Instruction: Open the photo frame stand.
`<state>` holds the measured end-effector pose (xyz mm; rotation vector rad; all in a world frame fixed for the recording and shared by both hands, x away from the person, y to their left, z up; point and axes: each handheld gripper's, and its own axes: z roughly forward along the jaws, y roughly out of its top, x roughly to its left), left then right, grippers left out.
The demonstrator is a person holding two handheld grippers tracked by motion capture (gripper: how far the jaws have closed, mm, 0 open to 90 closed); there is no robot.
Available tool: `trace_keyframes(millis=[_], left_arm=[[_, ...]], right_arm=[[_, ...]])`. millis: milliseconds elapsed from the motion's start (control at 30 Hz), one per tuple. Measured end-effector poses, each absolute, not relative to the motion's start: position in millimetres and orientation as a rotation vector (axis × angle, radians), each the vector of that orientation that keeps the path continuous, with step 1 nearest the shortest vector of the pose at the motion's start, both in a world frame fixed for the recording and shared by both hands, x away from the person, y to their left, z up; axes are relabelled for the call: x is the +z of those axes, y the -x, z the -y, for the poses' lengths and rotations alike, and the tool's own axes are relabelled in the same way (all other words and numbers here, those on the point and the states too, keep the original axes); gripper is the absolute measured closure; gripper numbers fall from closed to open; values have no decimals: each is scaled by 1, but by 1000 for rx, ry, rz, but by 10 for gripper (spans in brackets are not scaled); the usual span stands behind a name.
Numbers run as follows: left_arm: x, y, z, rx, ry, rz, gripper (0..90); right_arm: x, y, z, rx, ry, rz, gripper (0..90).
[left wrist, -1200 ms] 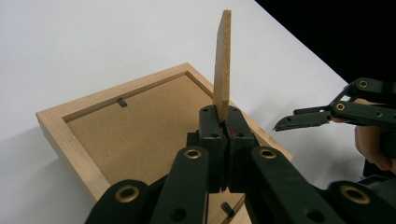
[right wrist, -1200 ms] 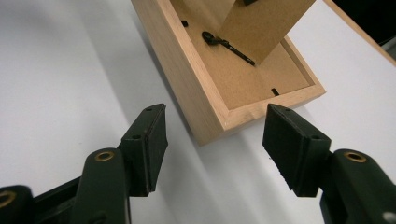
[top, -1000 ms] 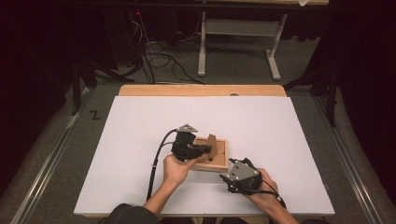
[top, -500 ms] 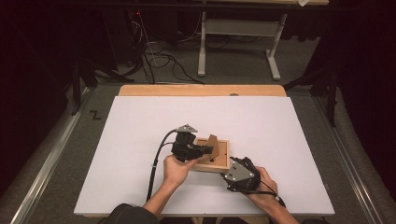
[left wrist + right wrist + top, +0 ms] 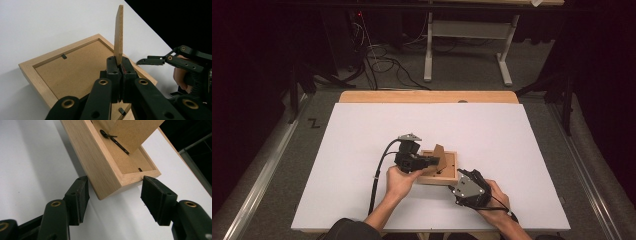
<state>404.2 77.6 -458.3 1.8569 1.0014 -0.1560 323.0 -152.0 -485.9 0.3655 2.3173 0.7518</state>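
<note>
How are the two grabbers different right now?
The left gripper is shut, pinching the thin stand flap so it sticks up from the frame; the right gripper is open and holds nothing. The left gripper is over the back of the frame; the right gripper sits at a frame corner, one jaw on each side. Both are black, two-jawed and held in a hand.

Both forearms enter from the near edge. The left hand-held gripper has its jaws pinched tight together, pointing rightward. The right hand-held gripper, gripped low in the right hand, has jaws spread wide, angled up-left.
</note>
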Motion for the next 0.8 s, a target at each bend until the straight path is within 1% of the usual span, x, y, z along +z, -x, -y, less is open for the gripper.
trace_keyframes(millis=[533, 600, 633, 667, 700, 800], left_arm=[[-461, -406, -78, -150, -1870, -1012, 856], [-461, -406, -78, -136, -1874, -1011, 852], [-463, -406, -76, -124, -1904, -1009, 859], [-463, -406, -76, -124, -1904, -1009, 863], [-466, -405, -73, -108, -1939, -1008, 859], [-467, -405, -71, -98, -1922, -1004, 868]], right_arm=[[-483, -320, 152, 788, -324, -2333, 450], [-482, -320, 152, 802, -321, -2334, 463], [-478, -318, 153, 847, -332, -2329, 545], [-478, -318, 153, 847, -332, -2329, 545], [-472, -319, 156, 893, -351, -2295, 553], [-468, -323, 159, 917, -376, -2293, 553]])
